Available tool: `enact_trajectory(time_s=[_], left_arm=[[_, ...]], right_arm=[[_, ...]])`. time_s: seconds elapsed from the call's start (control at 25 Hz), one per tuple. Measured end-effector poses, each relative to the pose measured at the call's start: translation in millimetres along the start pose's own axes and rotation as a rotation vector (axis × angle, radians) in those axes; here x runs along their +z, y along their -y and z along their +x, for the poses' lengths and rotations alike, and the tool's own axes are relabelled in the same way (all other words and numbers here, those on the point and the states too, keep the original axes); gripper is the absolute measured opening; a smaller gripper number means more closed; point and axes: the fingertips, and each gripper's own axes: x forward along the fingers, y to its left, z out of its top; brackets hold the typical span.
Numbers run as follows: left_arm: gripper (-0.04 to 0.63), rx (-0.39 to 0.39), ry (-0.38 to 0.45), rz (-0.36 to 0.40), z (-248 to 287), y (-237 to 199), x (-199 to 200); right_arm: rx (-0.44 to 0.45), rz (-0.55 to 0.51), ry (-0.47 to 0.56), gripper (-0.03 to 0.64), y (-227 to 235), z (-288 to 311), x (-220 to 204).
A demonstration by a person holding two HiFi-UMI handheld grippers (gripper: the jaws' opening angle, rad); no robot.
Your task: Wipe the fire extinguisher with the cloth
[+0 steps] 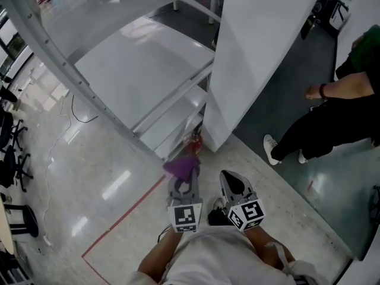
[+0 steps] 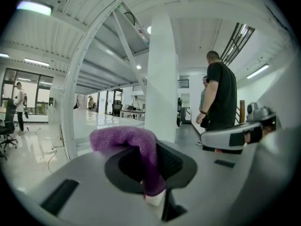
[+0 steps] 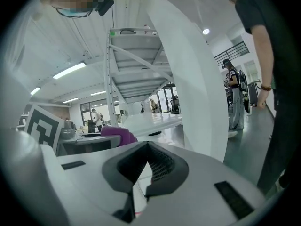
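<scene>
Left tongs (image 1: 183, 178) are pinching a purple cloth (image 1: 181, 167). In the left gripper view the cloth (image 2: 135, 147) is bunching over the top of the tongs (image 2: 154, 197) and hanging down between them, with a small white tag showing at the pinch.

Right tongs (image 1: 233, 181) are sitting pressed together with nothing between them. The right gripper view shows the tips (image 3: 141, 185) meeting with only a sliver of floor showing through. The two grippers are hovering side by side, just short of the foot of the white pillar (image 1: 255, 52).

A small red thing, probably the fire extinguisher (image 1: 195, 140), is standing at the foot of the pillar on its near-left side, just beyond the cloth and apart from it. It is too blurred to be sure of. Neither gripper is touching it.

A bystander in dark clothes (image 1: 332, 120) is standing on the far side of the pillar from the extinguisher, on darker flooring. A white metal frame with flat shelves (image 1: 148, 70) is running off behind and left of the pillar. A red tape line (image 1: 127, 214) is crossing the glossy floor (image 1: 83, 177) left of the pillar's foot, near the left tongs.
</scene>
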Motion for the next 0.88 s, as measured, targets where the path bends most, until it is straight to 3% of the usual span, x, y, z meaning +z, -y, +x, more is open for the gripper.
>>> enact_trajectory(time_s=[0.32,0.6,0.88], left_arm=[[0.052,-0.02,0.025,0.012,0.6,-0.8,0.5],[0.052,-0.015,0.03,0.016,-13.9,0.3,26.0],[0.052,-0.014,0.029,0.016,15.7,1.1,12.9]], right_arm=[[-0.008,-0.008,0.024,0.014,-6.0,0.4,-3.6],[-0.003,-0.018,0.019,0.014,-17.6,-16.9,17.6],[0.002,-0.014,0.016,0.014,4.1,4.2,5.3]])
